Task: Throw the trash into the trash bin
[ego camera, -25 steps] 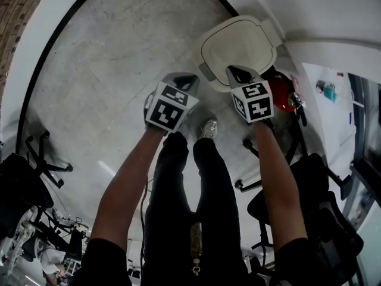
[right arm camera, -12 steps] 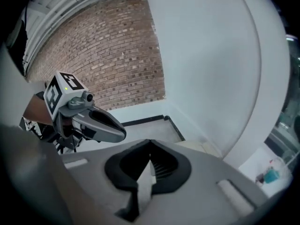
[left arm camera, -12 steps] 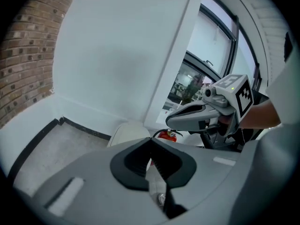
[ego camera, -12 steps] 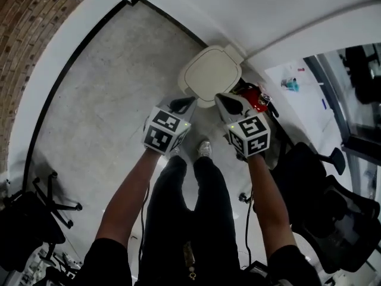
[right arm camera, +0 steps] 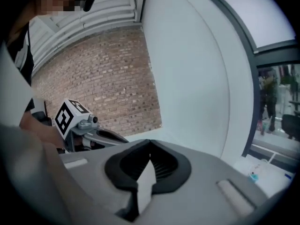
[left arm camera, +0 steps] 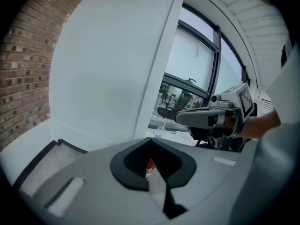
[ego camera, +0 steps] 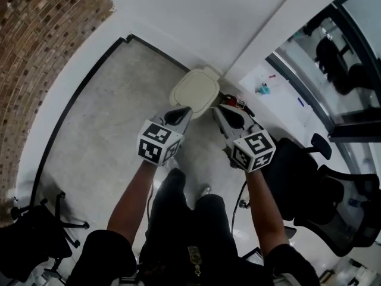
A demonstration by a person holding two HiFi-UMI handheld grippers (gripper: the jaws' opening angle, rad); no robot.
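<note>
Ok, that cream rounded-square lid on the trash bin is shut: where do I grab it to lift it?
Probably the cream rounded-square lid by its near rim, the edge facing you, coming from above on your side. The small bump on its far edge looks like the hinge, so the near edge should swing up. A red object crowds its right side.

1. Floor [ego camera: 101, 130]: bare concrete, open from the brick wall's foot across to the bin. This is the widest free stretch.
2. Bin [ego camera: 194, 92]: in the far corner against the white wall [ego camera: 196, 11]. Its lid is down and covers the mouth.
3. Red item [ego camera: 231, 102]: just beside the bin's right side, narrowing that approach. Too small to identify.
4. Brick wall [ego camera: 36, 58]: closes the left side.
5. Black chair [ego camera: 309, 189]: crowds the floor's right edge.
6. Chair base [ego camera: 41, 234]: near left corner, well apart from the bin.
7. Glass partition [ego camera: 348, 46]: closes the far right.
</note>
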